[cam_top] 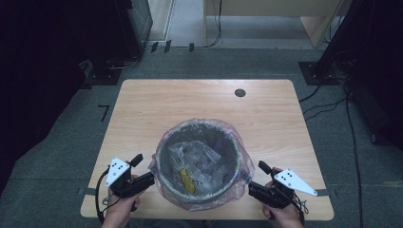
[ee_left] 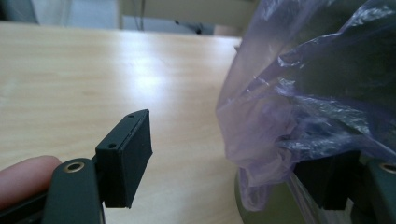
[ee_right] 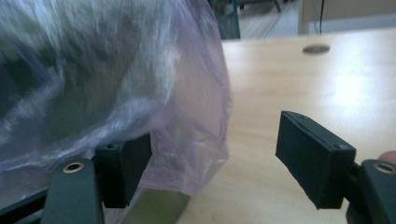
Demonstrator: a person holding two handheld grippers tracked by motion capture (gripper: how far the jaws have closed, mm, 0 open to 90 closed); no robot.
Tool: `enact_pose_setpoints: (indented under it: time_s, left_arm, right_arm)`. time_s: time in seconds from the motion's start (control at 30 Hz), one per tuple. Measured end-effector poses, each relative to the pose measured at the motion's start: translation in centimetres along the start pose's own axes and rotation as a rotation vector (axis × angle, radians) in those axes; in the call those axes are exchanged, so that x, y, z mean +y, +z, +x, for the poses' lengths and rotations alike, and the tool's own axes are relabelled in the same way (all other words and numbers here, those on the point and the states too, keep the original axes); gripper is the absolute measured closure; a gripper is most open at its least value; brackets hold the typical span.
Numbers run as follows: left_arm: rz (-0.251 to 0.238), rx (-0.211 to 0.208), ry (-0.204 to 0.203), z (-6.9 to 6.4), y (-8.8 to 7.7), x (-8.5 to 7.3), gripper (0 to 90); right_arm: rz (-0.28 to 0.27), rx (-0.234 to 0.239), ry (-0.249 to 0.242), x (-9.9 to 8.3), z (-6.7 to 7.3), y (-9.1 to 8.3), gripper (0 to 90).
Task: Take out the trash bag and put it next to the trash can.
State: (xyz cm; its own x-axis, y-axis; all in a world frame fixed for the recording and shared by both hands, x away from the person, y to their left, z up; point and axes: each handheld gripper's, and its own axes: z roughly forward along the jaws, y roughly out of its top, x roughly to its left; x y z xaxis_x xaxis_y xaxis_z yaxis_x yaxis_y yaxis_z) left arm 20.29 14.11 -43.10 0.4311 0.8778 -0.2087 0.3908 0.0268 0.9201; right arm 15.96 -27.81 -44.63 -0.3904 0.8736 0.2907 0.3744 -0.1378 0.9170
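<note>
Left gripper [cam_top: 148, 176]: jaws wide apart, bag skirt draped over one pad, nothing clamped. Right gripper [cam_top: 253, 186]: likewise wide, bag film against one pad. Round bin [cam_top: 198, 164] upright, mouth up, pink bag liner [cam_top: 237, 142], at table's [cam_top: 142, 114] 6 o'clock edge.

Purple plastic bag [ee_left: 299, 107] draped over one pad of the gaping hand-held gripper [ee_left: 224, 172], wooden table [ee_left: 93, 70] beneath
</note>
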Motion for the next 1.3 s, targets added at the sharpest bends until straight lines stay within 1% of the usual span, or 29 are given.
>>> enact_pose_setpoints:
  time_s: [0.07,0.17,0.27,0.3,0.4,0.5,0.53,0.57,0.6,0.63,0.67,0.7,0.73,0.77,0.8,0.83,0.87,0.9,0.93,0.97,1.0,1.03,1.07,1.1,1.17,1.2,1.23,1.27,1.3]
  left_arm:
    - [-0.032,-0.007,-0.01,-0.2,-0.6,0.7,24.9]
    - [-0.071,-0.011,-0.015,-0.6,-1.5,1.6,24.8]
    - [-0.102,-0.024,-0.014,-1.0,-2.1,2.6,24.7]
    - [-0.102,-0.024,-0.014,-1.0,-2.1,2.6,24.6]
    - [-0.135,-0.06,-0.02,-1.7,-2.4,3.9,24.5]
    - [-0.141,-0.098,-0.019,-2.4,-2.1,4.8,24.1]
    - [-0.141,-0.098,-0.019,-2.4,-2.1,4.8,23.9]
    - [-0.141,-0.109,-0.016,-2.7,-2.0,5.1,23.9]
    - [-0.141,-0.134,-0.007,-3.3,-1.6,5.5,23.7]
    - [-0.141,-0.134,-0.007,-3.3,-1.6,5.5,23.6]
    - [-0.138,-0.147,-0.002,-3.7,-1.5,5.7,23.5]
    - [-0.134,-0.172,0.005,-4.3,-1.1,6.0,23.4]
    - [-0.134,-0.172,0.005,-4.3,-1.1,6.0,23.3]
    - [-0.127,-0.192,0.012,-5.0,-0.8,6.1,23.2]
    - [-0.127,-0.192,0.012,-5.0,-0.8,6.1,23.2]
    - [-0.12,-0.208,0.024,-5.5,-0.5,6.2,23.2]
    - [-0.12,-0.208,0.024,-5.5,-0.5,6.2,23.1]
    - [-0.117,-0.212,0.026,-5.8,-0.4,6.2,23.1]
    - [-0.114,-0.214,0.031,-6.3,-0.1,6.4,23.2]
    - [-0.114,-0.214,0.031,-6.3,-0.1,6.4,23.2]
    - [-0.116,-0.213,0.028,-6.6,0.0,6.5,23.2]
    - [-0.121,-0.176,0.041,-7.1,0.2,6.7,24.0]
    - [-0.121,-0.176,0.041,-7.1,0.2,6.7,25.5]
    - [-0.116,-0.17,0.053,-7.5,0.6,7.0,26.5]
    - [-0.12,-0.175,0.058,-7.6,0.6,7.0,34.4]
    - [-0.12,-0.176,0.065,-7.8,0.7,7.1,34.4]
    - [-0.117,-0.165,0.088,-8.2,0.7,7.2,40.6]
    - [-0.117,-0.165,0.088,-8.2,0.7,7.2,45.5]
    - [-0.124,-0.172,0.099,-8.4,0.6,7.2,50.4]
  right_arm:
    - [-0.036,-0.009,0.014,0.8,0.2,-0.3,26.5]
    - [-0.077,-0.007,0.033,1.9,0.4,-0.7,26.6]
    - [-0.091,-0.009,0.024,2.8,0.5,-0.9,26.6]
    - [-0.091,-0.009,0.024,2.8,0.5,-0.9,26.6]
    - [-0.107,-0.01,0.021,4.0,0.5,-1.0,26.6]
    - [-0.112,0.016,0.02,5.0,1.0,-0.9,26.5]
    - [-0.11,0.031,0.017,5.3,1.3,-0.7,26.5]
    - [-0.11,0.031,0.017,5.3,1.3,-0.7,26.5]
    - [-0.102,0.056,0.001,5.7,1.9,-0.3,26.5]
    - [-0.102,0.056,0.001,5.7,1.9,-0.3,26.5]
    - [-0.094,0.068,-0.005,5.9,2.4,0.0,26.5]
    - [-0.081,0.096,-0.028,6.2,3.2,0.5,26.4]
    - [-0.081,0.096,-0.028,6.2,3.2,0.5,26.4]
    - [-0.07,0.12,-0.05,6.4,4.1,1.1,26.3]
    - [-0.064,0.129,-0.06,6.5,4.4,1.3,26.2]
    - [-0.06,0.137,-0.07,6.6,4.8,1.5,25.8]
    - [-0.06,0.137,-0.07,6.6,4.8,1.5,25.8]
    - [-0.048,0.154,-0.087,6.7,5.4,1.9,24.3]
    - [-0.042,0.162,-0.094,6.8,5.7,2.0,23.3]
    - [-0.042,0.162,-0.094,6.8,5.7,2.0,23.3]
    - [-0.029,0.167,-0.119,6.9,6.3,2.3,21.6]
    - [-0.026,0.17,-0.129,6.9,6.6,2.4,20.7]
    - [-0.026,0.17,-0.129,6.9,6.6,2.4,20.7]
    - [-0.018,0.18,-0.152,6.9,7.2,2.6,18.6]
    - [-0.014,0.186,-0.16,6.9,7.4,2.6,17.8]
    - [-0.011,0.193,-0.166,6.9,7.6,2.7,17.0]
    - [-0.008,0.196,-0.179,7.0,8.0,2.8,15.4]
    - [-0.008,0.196,-0.179,7.0,8.0,2.8,15.4]
    - [-0.003,0.193,-0.18,7.2,8.2,2.9,14.6]
